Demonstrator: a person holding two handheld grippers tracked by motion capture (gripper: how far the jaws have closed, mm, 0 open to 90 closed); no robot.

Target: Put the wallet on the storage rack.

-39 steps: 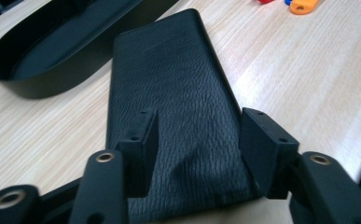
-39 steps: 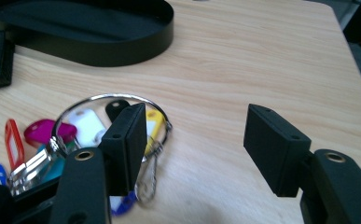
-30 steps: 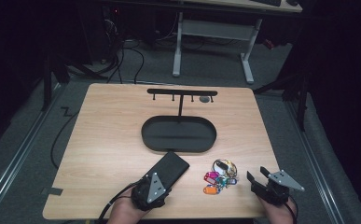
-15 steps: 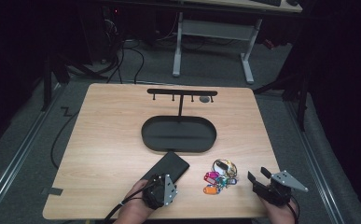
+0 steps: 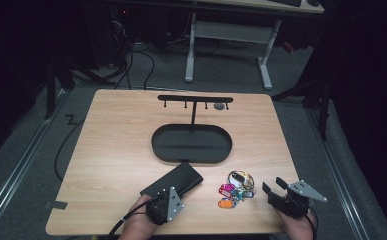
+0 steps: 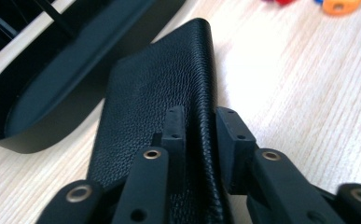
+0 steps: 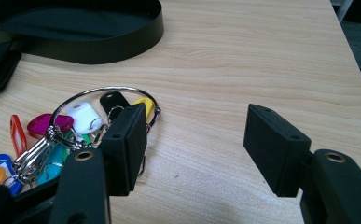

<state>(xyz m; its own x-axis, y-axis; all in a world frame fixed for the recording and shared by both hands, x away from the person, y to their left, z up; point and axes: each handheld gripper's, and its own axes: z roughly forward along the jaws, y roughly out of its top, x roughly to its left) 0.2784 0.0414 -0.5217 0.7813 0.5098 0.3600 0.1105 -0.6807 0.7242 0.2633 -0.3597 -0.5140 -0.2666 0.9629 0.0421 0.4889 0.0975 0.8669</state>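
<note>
Wallet (image 5: 173,183) flat on tabletop (image 5: 111,145), near front edge, just in front of oval tray (image 5: 191,144). Grained black leather: probably light, soft, a bit yielding, grippy rather than slick, not fragile. Best taken across the folded long edge, where thickness gives the jaws something to bite.

Left hand-held gripper (image 6: 199,126) low and nearly level with the tabletop, jaws clamped on that near edge of the wallet, one above, one beside the fold. Right hand-held gripper (image 7: 194,149) resting low at front right, jaws wide apart, holding nothing, just beside the key bunch (image 7: 61,135) with coloured tags.
</note>
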